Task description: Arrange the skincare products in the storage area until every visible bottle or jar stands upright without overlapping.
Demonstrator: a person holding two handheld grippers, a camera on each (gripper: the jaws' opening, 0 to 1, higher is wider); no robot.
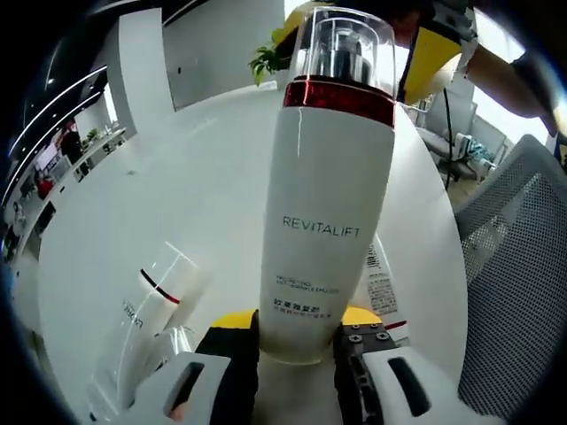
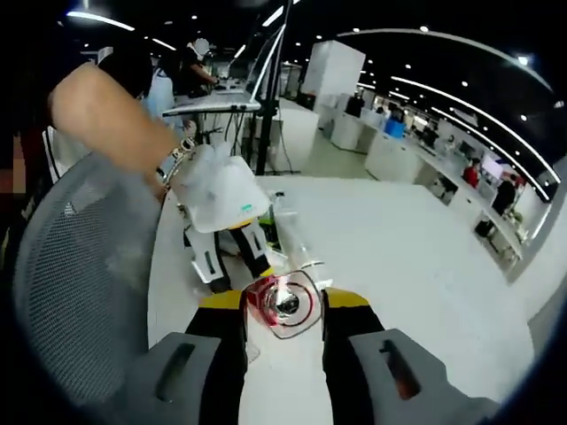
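Observation:
A tall white Revitalift bottle with a red band and a clear cap has its base between my left gripper's jaws, which are shut on it. At the far cap end, my right gripper's yellow-tipped jaws close in from both sides. In the right gripper view that bottle is seen cap-on between my right gripper's jaws, with the left gripper just behind it, held by a person's hand. A second white bottle with a dark band and a clear cap lies tilted at the lower left.
Everything sits on a round white table. A white pack with printed text lies behind the held bottle. A grey mesh chair stands at the table's edge, also seen as the chair back. Office desks fill the background.

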